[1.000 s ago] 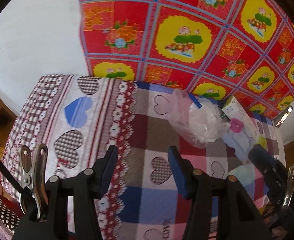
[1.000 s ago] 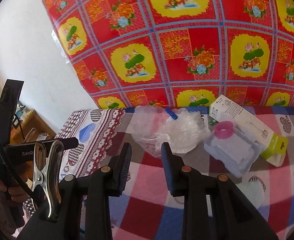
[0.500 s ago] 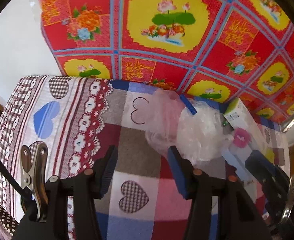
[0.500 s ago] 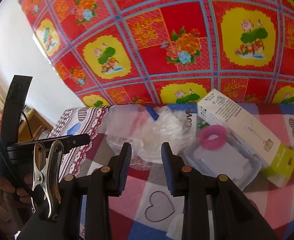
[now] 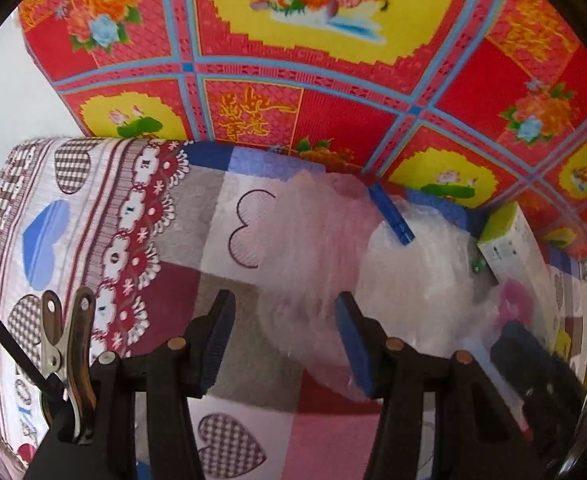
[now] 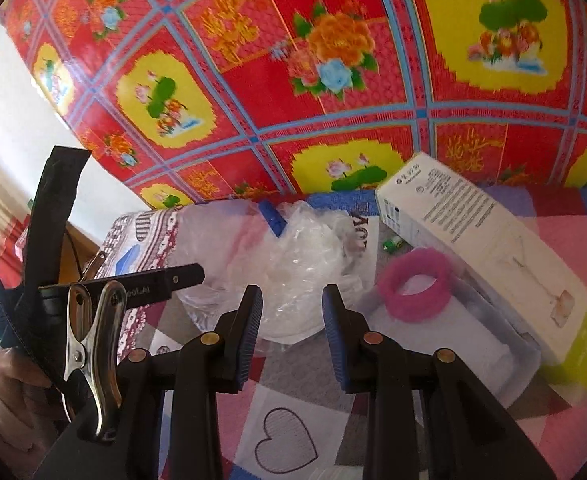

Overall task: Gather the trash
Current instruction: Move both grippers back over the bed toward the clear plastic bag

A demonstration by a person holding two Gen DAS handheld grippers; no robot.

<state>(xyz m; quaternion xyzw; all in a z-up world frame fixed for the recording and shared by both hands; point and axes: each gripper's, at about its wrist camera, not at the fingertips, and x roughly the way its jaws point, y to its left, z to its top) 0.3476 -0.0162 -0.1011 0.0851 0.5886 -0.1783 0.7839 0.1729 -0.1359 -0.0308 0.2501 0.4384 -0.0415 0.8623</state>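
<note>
Both tongs hang empty over the crumpled clear plastic bag (image 5: pixel 325 264) on the counter (image 5: pixel 229 312), left tongs (image 5: pixel 283 344) wide, right tongs (image 6: pixel 292 320) narrower, apparently poised to gather it as trash.

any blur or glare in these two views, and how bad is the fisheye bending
Left wrist view: the crumpled clear plastic bag is smeared soft. Right wrist view: sharper, window glare at the left edge. Both views: the red floral wall cloth bulges strongly.

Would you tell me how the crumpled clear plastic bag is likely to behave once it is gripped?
The clear plastic bag looks thin and crinkled, so probably floppy and light. Its glossy film may slip between the pads. The blue clip on it would likely come along.
</note>
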